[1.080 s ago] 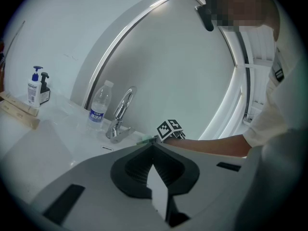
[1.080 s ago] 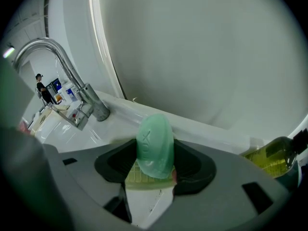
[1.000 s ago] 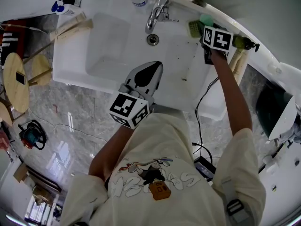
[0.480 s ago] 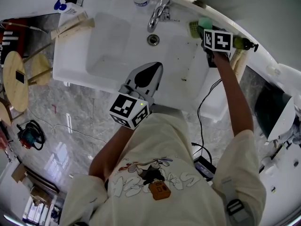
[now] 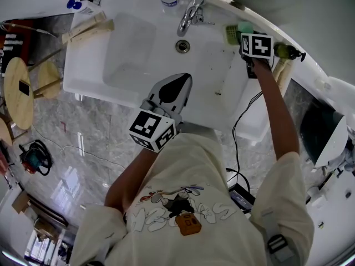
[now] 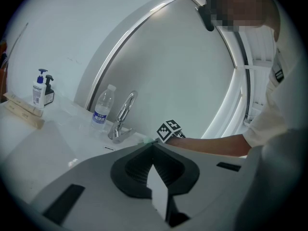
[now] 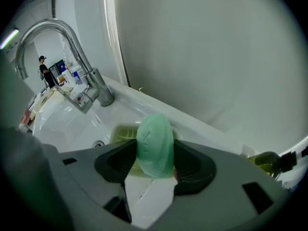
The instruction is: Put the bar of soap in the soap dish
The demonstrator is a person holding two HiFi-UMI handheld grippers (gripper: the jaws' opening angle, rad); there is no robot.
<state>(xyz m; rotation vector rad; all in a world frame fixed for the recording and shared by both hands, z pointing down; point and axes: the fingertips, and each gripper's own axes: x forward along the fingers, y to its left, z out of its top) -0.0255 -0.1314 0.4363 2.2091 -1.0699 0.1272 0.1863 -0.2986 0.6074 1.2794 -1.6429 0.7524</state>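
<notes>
The right gripper (image 7: 155, 161) squeezes the green bar of soap (image 7: 155, 137) in its fingers, just above the soap dish (image 7: 122, 133). Left to do: lower it in, let go. The left gripper (image 6: 153, 165) has its fingers shut on nothing

Waxy soap (image 7: 155, 146), glossy sink (image 5: 133, 54), metal faucet (image 7: 98, 91)

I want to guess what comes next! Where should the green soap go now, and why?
Probably lower the right gripper a little: its jaws clamp the green soap right over the yellowish soap dish, not yet in it.
</notes>
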